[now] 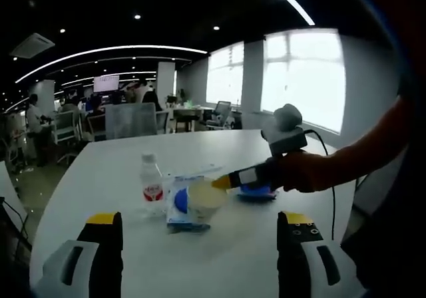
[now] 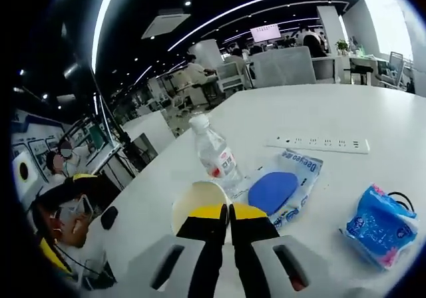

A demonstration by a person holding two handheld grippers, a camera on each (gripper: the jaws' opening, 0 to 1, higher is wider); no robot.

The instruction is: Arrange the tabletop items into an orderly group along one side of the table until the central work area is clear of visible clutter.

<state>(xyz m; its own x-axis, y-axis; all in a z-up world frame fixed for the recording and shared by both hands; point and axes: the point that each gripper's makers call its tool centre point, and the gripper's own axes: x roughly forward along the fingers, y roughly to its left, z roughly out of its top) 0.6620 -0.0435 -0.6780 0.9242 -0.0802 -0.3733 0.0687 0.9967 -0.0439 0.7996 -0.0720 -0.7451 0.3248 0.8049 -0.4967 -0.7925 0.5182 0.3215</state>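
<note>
The right gripper (image 2: 229, 213) is nearest in the right gripper view, its two yellow-tipped jaws pressed together at the rim of a pale cup (image 2: 200, 203). They look closed on the thin cup wall, though the pinch itself is hard to see. In the left gripper view, the left gripper (image 1: 200, 228) hangs low with its jaws wide apart and nothing between them. The cup (image 1: 205, 201) sits on the white table (image 1: 100, 171), close to a small water bottle (image 2: 214, 153) with a red label and touching a flat packet (image 2: 283, 185) with a blue circle. A crinkly blue bag (image 2: 379, 225) lies a little way off, and a white power strip (image 2: 319, 143) lies farther back. The cup is probably light and soft, so a hard squeeze could bend it. Hold it gently by the rim. The bottle is stiffer and rounder; grab it around the middle.
</note>
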